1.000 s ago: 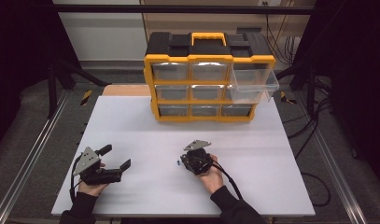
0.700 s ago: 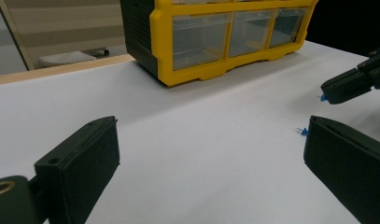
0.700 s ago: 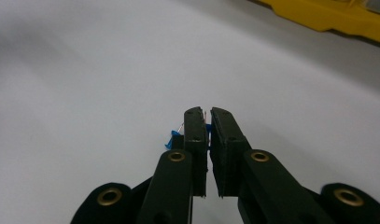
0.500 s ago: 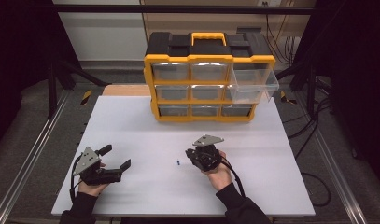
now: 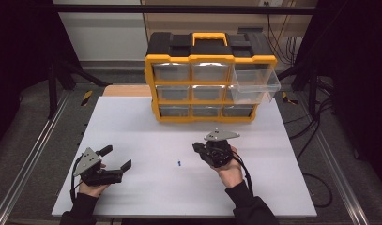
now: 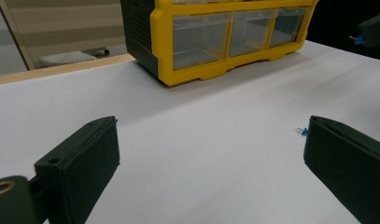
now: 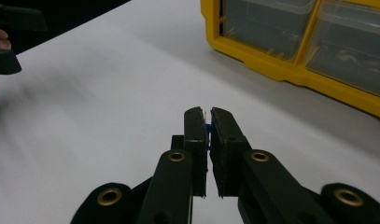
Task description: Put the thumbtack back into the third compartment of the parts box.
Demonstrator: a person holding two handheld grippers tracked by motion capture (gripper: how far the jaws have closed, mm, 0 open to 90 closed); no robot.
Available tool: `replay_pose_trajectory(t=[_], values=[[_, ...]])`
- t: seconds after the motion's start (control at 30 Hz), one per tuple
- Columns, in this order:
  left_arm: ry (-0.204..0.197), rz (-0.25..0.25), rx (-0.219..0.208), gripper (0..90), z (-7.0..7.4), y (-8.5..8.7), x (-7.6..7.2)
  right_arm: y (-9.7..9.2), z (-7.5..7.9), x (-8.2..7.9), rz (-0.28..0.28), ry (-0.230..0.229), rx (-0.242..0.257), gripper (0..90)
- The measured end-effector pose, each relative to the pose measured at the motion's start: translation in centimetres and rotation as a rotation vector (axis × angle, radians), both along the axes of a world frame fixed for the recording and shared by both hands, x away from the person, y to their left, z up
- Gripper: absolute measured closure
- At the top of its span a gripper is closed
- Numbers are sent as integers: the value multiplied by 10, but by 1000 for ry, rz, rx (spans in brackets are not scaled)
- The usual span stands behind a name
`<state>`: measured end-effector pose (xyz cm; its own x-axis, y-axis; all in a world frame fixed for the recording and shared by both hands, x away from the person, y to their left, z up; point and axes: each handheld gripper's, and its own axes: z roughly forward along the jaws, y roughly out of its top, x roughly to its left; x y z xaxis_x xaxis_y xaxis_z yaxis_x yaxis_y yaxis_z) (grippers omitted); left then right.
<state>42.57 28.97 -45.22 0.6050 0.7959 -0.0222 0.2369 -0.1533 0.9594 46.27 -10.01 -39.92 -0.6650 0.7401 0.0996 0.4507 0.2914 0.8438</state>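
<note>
**High view:** the right gripper (image 5: 198, 149) hangs above the white table (image 5: 146, 122), at 6 o'clock from the yellow drawer organizer (image 5: 210, 79). Its jaws are pinched together. The left gripper (image 5: 117, 157) rests at 9 o'clock from it with its jaws spread and nothing between them. A loose push pin (image 5: 179, 163) lies between the two.

**Left gripper view:** the loose push pin (image 6: 301, 130) sits just beside the right-hand jaw, so a careless sweep could flick it away.

**Right gripper view:** the jaws are clamped on the held push pin (image 7: 207, 132), its blue head deep between the pads. Its long axis seems to run along the jaws, with the needle towards 12 o'clock at the tips. With so little to grip, the pin could pivot or slip out, most likely on a jolt or a tilt towards the open drawer (image 5: 254, 84)
</note>
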Motion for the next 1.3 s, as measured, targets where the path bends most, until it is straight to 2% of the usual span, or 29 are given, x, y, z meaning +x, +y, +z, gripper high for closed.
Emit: replay_pose_trajectory(t=[0.57, 0.8, 1.07, 1.3], values=[[0, 0, 2, 31, 0, 0, 0, -25, 29, 1, -38, -38, 23, 857], [-1, 1, 3, 31, 0, 0, 1, -36, 42, 1, -40, -75, 29, 857], [2, 1, 0, 31, -1, -1, 1, -42, 50, 0, -51, -91, 33, 857], [0, 2, 3, 31, -1, 0, 1, -49, 59, -3, -59, -112, 55, 857]])
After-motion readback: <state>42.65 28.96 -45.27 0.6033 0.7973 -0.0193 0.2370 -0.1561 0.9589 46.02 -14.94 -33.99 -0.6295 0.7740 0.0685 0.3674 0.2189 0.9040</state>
